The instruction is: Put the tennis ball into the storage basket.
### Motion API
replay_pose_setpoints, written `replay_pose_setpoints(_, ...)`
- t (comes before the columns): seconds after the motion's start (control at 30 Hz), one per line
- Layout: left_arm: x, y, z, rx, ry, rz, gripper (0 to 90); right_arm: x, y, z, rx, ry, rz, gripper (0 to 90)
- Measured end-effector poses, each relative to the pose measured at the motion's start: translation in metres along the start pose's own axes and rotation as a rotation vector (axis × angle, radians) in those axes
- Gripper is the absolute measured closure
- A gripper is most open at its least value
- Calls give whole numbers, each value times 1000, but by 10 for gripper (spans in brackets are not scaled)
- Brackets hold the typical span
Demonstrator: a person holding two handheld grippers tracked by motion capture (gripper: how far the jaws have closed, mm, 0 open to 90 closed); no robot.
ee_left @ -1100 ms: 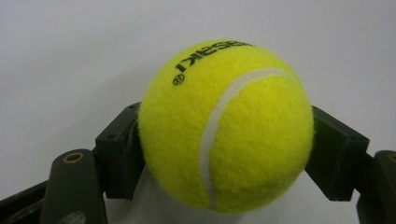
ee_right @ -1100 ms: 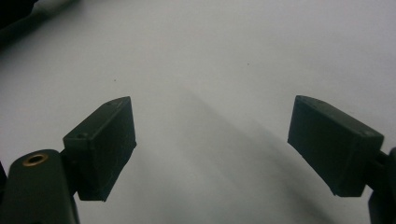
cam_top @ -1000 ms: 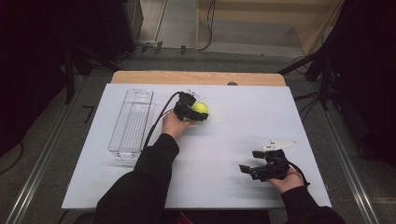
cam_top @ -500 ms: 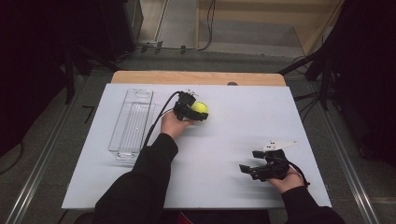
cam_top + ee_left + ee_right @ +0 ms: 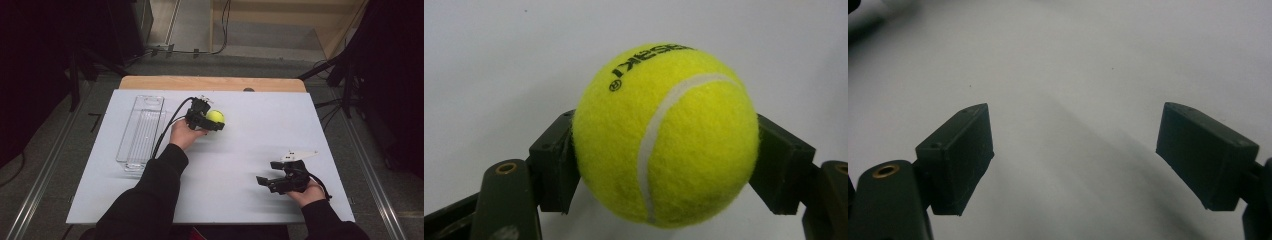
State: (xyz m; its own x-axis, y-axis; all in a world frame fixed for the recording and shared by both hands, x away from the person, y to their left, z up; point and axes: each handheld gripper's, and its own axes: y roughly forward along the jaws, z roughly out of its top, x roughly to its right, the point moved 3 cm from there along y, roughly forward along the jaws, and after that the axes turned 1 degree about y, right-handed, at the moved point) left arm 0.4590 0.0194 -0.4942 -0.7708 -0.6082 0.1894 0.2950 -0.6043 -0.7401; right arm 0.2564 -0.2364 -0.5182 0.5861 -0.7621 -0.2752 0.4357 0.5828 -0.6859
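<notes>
The tennis ball [image 5: 665, 135] sits toward the far middle of the bench [image 5: 250, 130], a pale white sheet with a strip of bare wood along its far edge. A clear plastic tray [image 5: 141, 131] lies well off to the left of it. Around the bench it's a dark room, grey floor, some cables and stands at the back. The left gripper [image 5: 206, 119] has the ball clamped, jaws pressed into the fuzz on both sides, and the ball looks to be resting on the sheet. The right gripper [image 5: 284, 179] rests near the front right corner, well apart from the ball, jaws spread wide with just bare sheet between them.
</notes>
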Motion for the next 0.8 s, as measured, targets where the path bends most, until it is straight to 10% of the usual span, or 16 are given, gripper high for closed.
replay_pose_setpoints(0.8, 7, -23, -18, -25, -18, -36, 264, 1, 0, 1, 8, -4, -4, 133)
